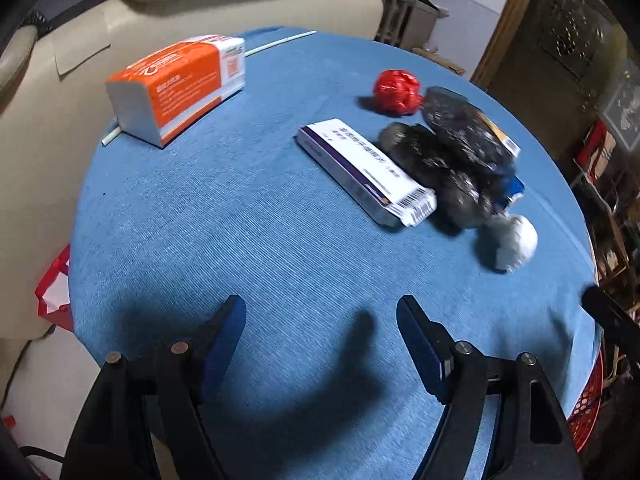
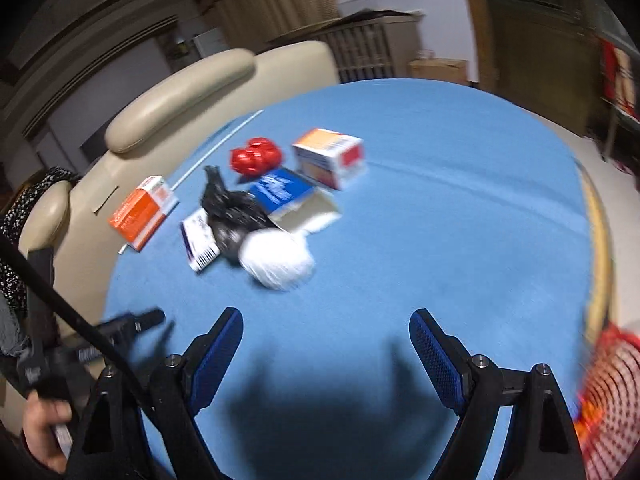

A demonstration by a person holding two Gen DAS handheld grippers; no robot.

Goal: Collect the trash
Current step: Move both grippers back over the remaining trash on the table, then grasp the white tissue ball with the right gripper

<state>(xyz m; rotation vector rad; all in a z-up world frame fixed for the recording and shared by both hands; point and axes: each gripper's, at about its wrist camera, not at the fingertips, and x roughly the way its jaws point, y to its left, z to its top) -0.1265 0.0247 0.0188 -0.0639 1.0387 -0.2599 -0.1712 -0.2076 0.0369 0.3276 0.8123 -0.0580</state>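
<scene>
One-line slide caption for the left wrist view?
Open left tongs hover over blue table facing purple-white box, black bag, red wad.

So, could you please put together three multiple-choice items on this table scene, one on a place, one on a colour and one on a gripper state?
1. Where does the long white-and-purple box lie?
A. against the black bag
B. on the sofa
C. in the red basket

2. What colour is the crumpled ball beyond the black bag?
A. green
B. red
C. yellow

3. How does the left gripper stand?
A. shut on the straw
B. shut on a box
C. open, holding nothing

Answers: 1 A, the box's long side touches the bag; 2 B, the wad is shiny red; 3 C, only blue tablecloth shows between its spread fingers.
</scene>
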